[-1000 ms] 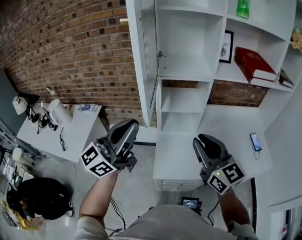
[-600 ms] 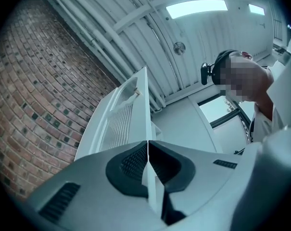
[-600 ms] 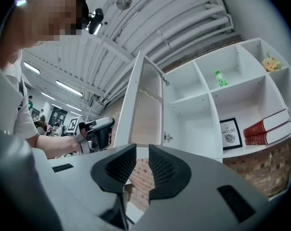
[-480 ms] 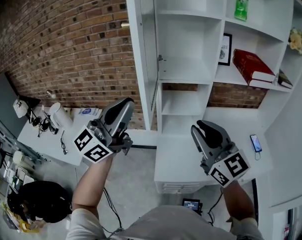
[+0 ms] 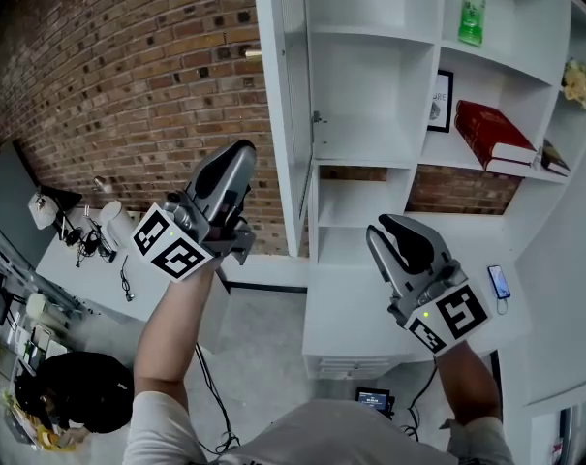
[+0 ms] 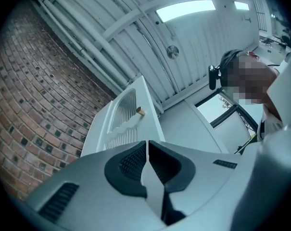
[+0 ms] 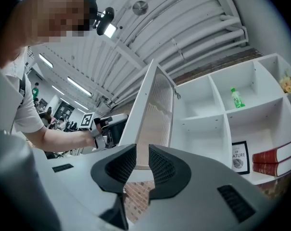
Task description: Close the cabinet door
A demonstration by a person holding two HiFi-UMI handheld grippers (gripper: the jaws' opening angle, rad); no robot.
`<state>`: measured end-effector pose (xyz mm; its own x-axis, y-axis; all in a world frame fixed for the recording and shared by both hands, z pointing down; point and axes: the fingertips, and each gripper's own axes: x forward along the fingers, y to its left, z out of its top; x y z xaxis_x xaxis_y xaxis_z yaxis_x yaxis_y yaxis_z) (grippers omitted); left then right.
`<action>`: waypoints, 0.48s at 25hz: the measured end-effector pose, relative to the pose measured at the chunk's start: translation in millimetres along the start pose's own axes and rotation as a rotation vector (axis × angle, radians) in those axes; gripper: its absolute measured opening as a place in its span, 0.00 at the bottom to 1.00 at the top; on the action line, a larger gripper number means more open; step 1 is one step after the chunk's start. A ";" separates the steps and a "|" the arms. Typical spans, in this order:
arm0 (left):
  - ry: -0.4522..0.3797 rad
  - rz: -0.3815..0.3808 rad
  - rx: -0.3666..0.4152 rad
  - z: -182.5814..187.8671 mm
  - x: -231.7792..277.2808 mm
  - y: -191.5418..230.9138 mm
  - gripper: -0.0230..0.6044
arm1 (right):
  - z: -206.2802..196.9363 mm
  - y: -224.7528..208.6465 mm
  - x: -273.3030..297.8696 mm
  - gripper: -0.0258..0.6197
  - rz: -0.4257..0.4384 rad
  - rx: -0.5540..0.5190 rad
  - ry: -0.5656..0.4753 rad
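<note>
The white cabinet door (image 5: pixel 285 114) stands swung open, seen edge-on in the head view, with a small brass knob (image 5: pixel 251 54) on its outer face. My left gripper (image 5: pixel 242 151) is raised on the door's outer side, below the knob and a little apart from the panel, its jaws shut on nothing. The left gripper view looks up past that gripper (image 6: pixel 147 146) at the door (image 6: pixel 121 124) and the knob (image 6: pixel 140 111). My right gripper (image 5: pixel 394 226) hangs before the lower shelves, jaws narrowly open and empty. Through that gap (image 7: pixel 142 150) the door (image 7: pixel 155 114) shows.
Open white shelves hold a green bottle (image 5: pixel 473 10), a framed picture (image 5: pixel 439 102) and a red book (image 5: pixel 491 129). A phone (image 5: pixel 497 282) lies on the white counter. A brick wall (image 5: pixel 128 76) is behind the door; a small cluttered table (image 5: pixel 118 260) stands at lower left.
My left gripper has risen and moved right, closer to the door's outer face. The right gripper rose only slightly. The door has not swung.
</note>
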<state>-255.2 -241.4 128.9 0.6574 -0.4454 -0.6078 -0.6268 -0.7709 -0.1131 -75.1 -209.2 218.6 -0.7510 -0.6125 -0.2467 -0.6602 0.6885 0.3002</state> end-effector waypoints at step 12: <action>-0.042 -0.060 0.026 29.4 26.8 10.5 0.13 | 31.3 4.8 24.8 0.19 0.019 -0.090 -0.035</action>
<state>-256.5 -248.0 88.3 0.6759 -0.3789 -0.6321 -0.5979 -0.7834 -0.1698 -97.3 -208.9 185.1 -0.7642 -0.5848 -0.2720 -0.6433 0.6612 0.3860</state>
